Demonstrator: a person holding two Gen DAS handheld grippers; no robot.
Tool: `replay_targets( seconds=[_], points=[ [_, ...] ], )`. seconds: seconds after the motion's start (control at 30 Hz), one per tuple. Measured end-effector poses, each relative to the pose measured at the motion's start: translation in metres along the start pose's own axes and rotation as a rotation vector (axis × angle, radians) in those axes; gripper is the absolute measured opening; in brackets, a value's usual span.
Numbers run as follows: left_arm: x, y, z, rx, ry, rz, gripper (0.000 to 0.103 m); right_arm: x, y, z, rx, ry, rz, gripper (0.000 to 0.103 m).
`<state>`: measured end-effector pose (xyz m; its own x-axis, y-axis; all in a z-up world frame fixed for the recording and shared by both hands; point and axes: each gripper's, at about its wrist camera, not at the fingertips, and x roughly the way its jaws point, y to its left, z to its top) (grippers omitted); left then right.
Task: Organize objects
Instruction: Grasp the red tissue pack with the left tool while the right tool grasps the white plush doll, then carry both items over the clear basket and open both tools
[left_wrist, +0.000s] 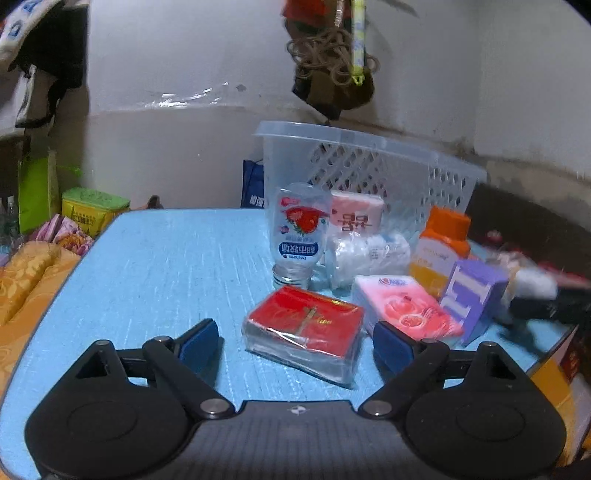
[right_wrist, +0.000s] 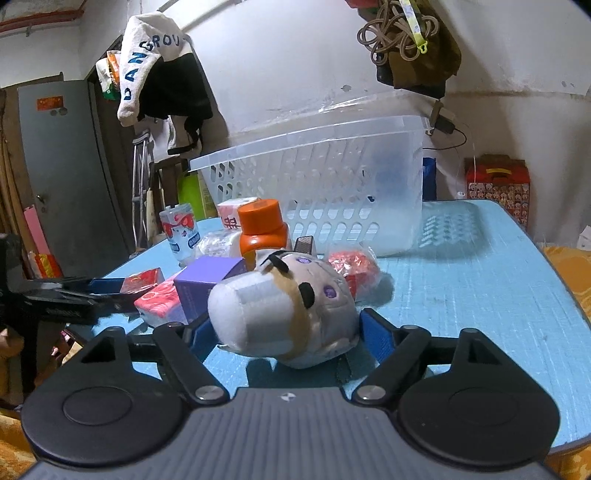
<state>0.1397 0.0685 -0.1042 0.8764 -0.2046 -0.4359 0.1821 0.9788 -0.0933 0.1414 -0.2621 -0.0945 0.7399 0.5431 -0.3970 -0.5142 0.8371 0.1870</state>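
The right gripper (right_wrist: 280, 334) has its blue pads pressed against either flank of a grey plush toy (right_wrist: 284, 314), clamped on it just above the blue table (right_wrist: 480, 295); the toy's soft body bulges between the fingers, which suggests the hold is firm enough to carry. From this gripper the clear plastic basket (right_wrist: 332, 184) stands at about twelve to one o'clock, near the far edge of the table, open side up, so it looks like the place where the loose goods are meant to go. The left gripper (left_wrist: 295, 341) hovers with its jaws spread wide and nothing between the pads, pointing at a red wrapped box (left_wrist: 304, 325) lying flat at twelve o'clock just ahead of it, likely the next pick. Beyond that box, toward one o'clock, the rest of the clutter is bunched together: a pink soap pack (left_wrist: 406, 304), a purple carton (left_wrist: 474, 299), an orange-capped bottle (left_wrist: 441, 247), and at twelve o'clock a clear bottle (left_wrist: 299, 236) standing upside down on its cap. All of these sit outside the basket, and no items show through its lattice wall, so the sorting seems barely begun.
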Motion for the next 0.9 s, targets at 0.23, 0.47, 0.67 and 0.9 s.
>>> replay_targets(
  seconds=[0.23,0.47,0.67,0.9],
  points=[
    [0.005,-0.014,-0.001,0.053,-0.022,0.067,0.068,-0.004,-0.002,-0.002,0.009,-0.030,-0.008,0.082],
    [-0.018,-0.006,-0.001,0.033,-0.097,0.127,0.067,-0.017,-0.003,0.002,0.001,-0.078,-0.042,0.080],
    [-0.034,0.003,0.012,-0.035,-0.111,0.100,0.067,-0.036,0.000,0.014,-0.011,-0.125,-0.079,0.079],
    [-0.055,-0.008,0.107,-0.088,-0.194,0.013,0.068,-0.039,0.009,0.117,-0.083,-0.218,-0.126,0.079]
  ],
)
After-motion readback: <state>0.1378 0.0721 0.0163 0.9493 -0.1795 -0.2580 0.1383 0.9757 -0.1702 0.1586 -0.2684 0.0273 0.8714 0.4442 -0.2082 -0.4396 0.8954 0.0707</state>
